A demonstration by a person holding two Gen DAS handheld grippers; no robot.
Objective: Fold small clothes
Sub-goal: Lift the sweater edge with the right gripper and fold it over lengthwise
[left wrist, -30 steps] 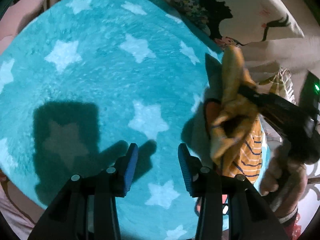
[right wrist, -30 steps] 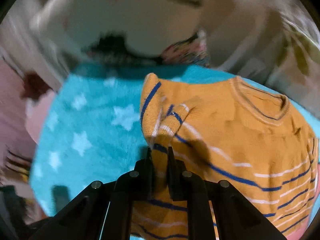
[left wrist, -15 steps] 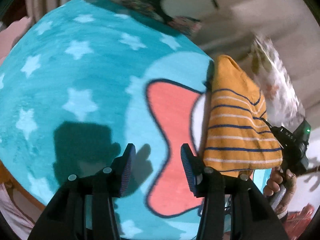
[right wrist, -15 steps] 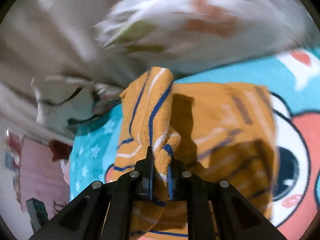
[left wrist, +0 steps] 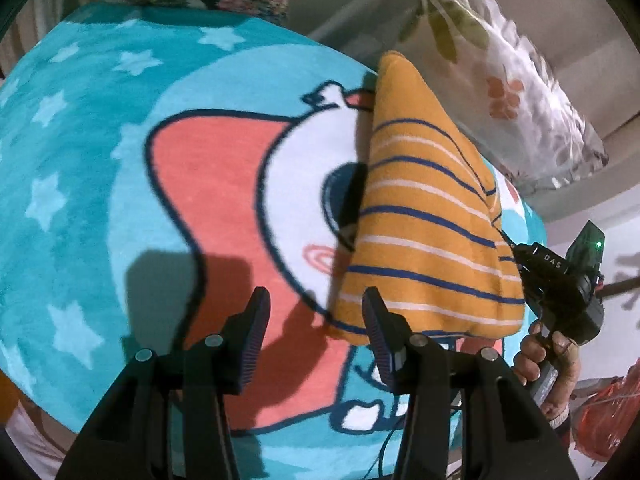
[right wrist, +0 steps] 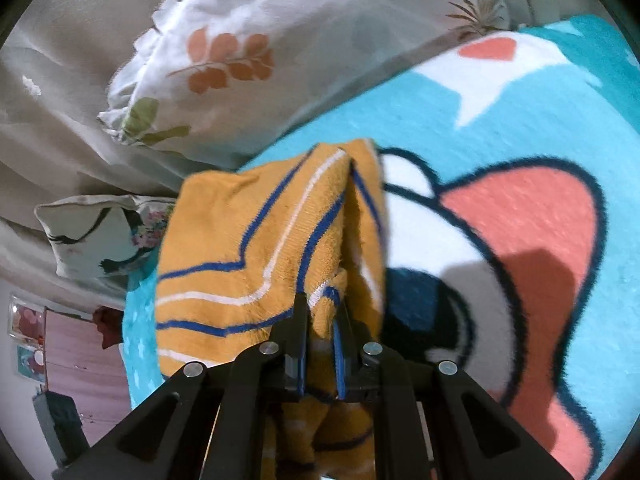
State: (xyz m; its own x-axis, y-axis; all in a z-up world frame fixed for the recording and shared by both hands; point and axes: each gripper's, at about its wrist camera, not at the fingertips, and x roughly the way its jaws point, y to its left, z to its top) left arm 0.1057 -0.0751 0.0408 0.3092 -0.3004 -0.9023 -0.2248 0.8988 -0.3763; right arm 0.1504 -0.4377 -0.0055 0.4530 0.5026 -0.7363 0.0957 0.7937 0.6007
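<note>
A small orange sweater [left wrist: 424, 224] with blue and white stripes hangs bunched above the turquoise cartoon blanket [left wrist: 100, 184]. My right gripper [right wrist: 322, 312] is shut on a fold of this sweater [right wrist: 260, 240], which drapes to the left of its fingers. From the left wrist view that right gripper [left wrist: 516, 252] pinches the sweater's right edge, with a hand [left wrist: 548, 360] below it. My left gripper [left wrist: 316, 312] stands open with nothing between its fingers, and its right finger is just in front of the sweater's lower left corner.
A white pillow [right wrist: 248, 60] with orange and green leaf print lies past the blanket's far edge; it shows as the leaf pillow [left wrist: 512, 92] in the left view. A second floral pillow [right wrist: 100, 232] lies at left. Beige bedding [right wrist: 60, 132] surrounds them.
Both views have swept across the blanket from the star area to the cartoon face. The sweater stayed in the right gripper and now hangs closer to my left gripper's right finger.
</note>
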